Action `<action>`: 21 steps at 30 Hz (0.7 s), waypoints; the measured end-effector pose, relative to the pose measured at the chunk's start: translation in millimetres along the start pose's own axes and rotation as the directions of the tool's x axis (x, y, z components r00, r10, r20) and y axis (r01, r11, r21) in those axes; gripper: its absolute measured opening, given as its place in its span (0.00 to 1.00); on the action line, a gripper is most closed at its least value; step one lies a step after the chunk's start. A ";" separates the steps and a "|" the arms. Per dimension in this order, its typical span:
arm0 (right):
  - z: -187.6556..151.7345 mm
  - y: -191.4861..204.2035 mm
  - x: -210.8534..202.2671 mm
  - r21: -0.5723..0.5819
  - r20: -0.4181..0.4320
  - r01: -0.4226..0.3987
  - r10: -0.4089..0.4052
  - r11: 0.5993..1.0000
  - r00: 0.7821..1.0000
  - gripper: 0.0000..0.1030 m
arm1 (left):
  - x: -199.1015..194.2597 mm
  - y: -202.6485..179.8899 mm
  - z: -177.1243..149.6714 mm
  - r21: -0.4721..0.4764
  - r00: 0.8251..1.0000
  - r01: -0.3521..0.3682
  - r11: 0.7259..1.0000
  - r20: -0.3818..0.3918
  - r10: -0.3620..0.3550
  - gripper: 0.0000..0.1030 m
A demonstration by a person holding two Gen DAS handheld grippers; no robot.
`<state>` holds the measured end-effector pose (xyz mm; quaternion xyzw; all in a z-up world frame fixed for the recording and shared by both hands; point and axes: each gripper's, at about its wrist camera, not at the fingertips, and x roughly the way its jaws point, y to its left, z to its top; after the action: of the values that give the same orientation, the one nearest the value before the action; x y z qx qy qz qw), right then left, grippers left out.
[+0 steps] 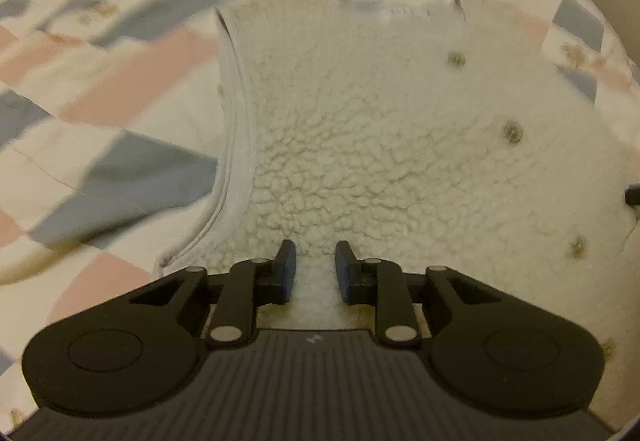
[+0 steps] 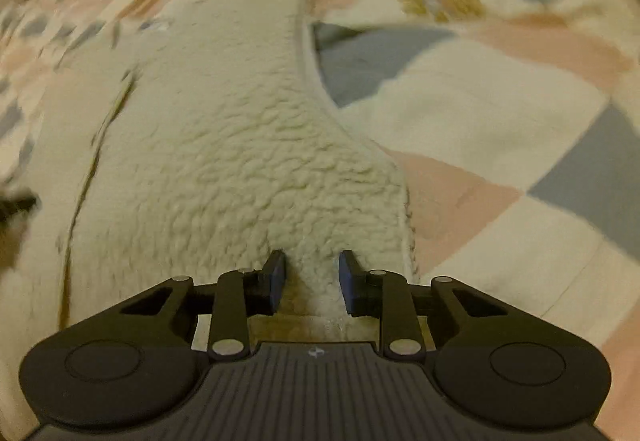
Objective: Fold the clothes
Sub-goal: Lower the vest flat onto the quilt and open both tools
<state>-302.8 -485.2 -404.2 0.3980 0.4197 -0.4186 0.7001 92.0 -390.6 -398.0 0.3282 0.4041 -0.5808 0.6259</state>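
A cream fleece vest point(image 1: 380, 121) lies spread on a patchwork bedspread point(image 1: 100, 81), with a row of snap buttons point(image 1: 512, 131) down its right side and a trimmed armhole edge point(image 1: 240, 113) on its left. My left gripper point(image 1: 316, 261) points down at the vest's near edge and is shut on a tuft of the fleece. In the right wrist view the same vest point(image 2: 224, 145) fills the left half, its armhole curve running up the middle. My right gripper point(image 2: 313, 273) is shut on a raised ridge of fleece near the vest's corner.
The bedspread point(image 2: 500, 121), in pink, grey-blue and cream patches, surrounds the vest on all sides. A small dark shape point(image 1: 632, 197) pokes in at the right edge of the left wrist view, and a blurred dark shape point(image 2: 16, 205) at the left edge of the right wrist view.
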 end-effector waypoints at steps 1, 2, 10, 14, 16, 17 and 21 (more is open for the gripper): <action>3.3 -0.9 -2.4 0.044 0.002 -0.002 0.002 0.999 1.000 0.25 | -5.5 1.7 5.4 0.007 1.000 0.013 1.000 0.005 -0.013 0.20; 6.0 3.6 -9.8 0.060 0.032 0.000 -0.002 0.998 0.999 0.28 | -13.9 0.6 12.4 0.030 0.999 0.020 0.999 0.031 -0.021 0.19; 105.4 68.1 13.8 -0.142 0.279 -0.058 0.096 0.988 0.956 0.31 | 26.4 7.5 112.8 0.132 0.967 0.033 0.991 0.245 -0.065 0.20; 161.4 97.8 66.4 -0.247 0.332 -0.042 0.125 0.968 0.935 0.28 | 81.2 20.7 148.6 0.139 0.967 -0.021 0.990 0.256 -0.016 0.04; 183.6 97.7 92.7 -0.270 0.346 0.044 0.054 0.962 0.937 0.27 | 96.4 26.9 153.5 0.144 0.967 -0.022 0.989 0.255 -0.015 0.05; 191.5 89.3 103.0 -0.252 0.327 0.050 0.037 0.967 0.944 0.27 | 102.7 29.5 155.2 0.143 0.968 -0.019 0.989 0.249 -0.017 0.06; 209.9 59.6 113.3 -0.134 0.299 -0.035 0.074 0.990 0.951 0.25 | 101.3 37.2 168.7 0.096 0.970 -0.005 0.995 0.244 -0.018 0.06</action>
<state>-160.9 -684.6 -426.8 0.2951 0.3221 -0.4275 0.7915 149.8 -581.7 -412.8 0.2824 0.2966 -0.6375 0.6526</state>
